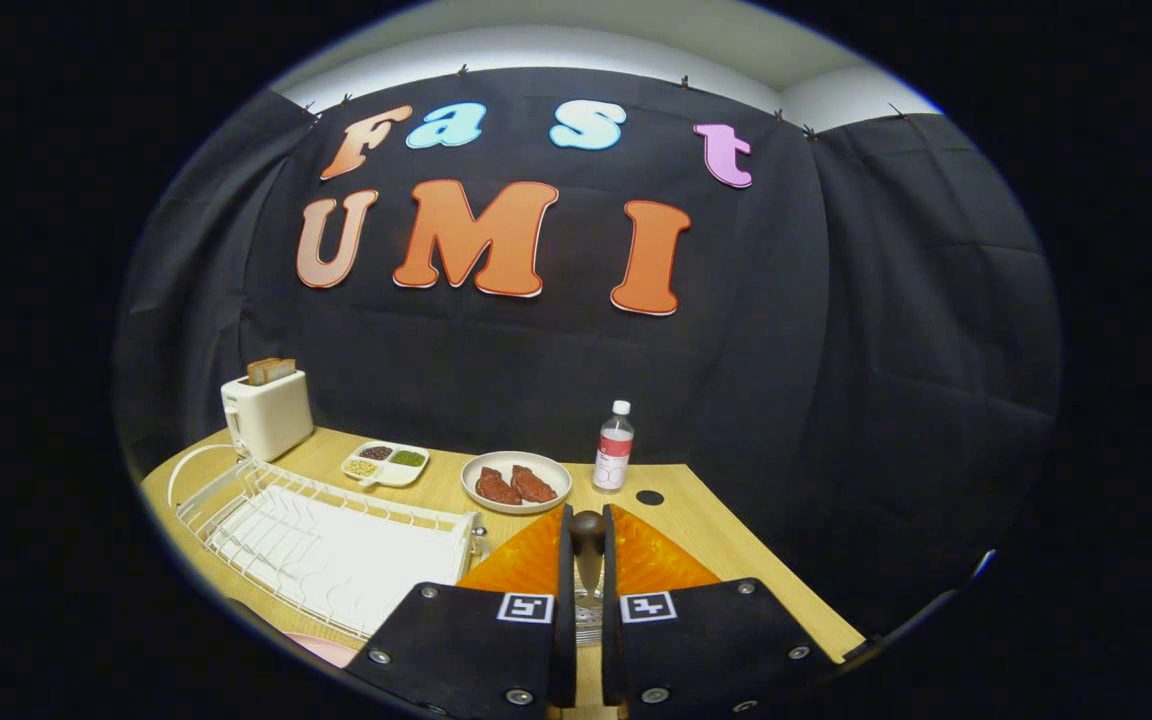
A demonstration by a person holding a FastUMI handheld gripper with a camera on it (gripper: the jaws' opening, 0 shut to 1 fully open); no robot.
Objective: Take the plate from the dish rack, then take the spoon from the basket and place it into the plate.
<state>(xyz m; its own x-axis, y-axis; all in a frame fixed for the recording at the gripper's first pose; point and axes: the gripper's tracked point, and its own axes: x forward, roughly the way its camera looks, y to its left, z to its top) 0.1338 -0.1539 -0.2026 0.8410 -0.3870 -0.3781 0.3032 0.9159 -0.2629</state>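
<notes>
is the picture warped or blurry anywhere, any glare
Gripper view: fisheye bends the table edge and dish rack; overhead light washes out the white strip above the cloth; the spoon clamped in the gripper looks soft; the bottle stays sharp.

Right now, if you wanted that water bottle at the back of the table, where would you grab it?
Probably around the bottle's straight labelled body, coming in level from the front. It stands upright with open table on either side. The gripper is shut on a spoon handle.
</notes>
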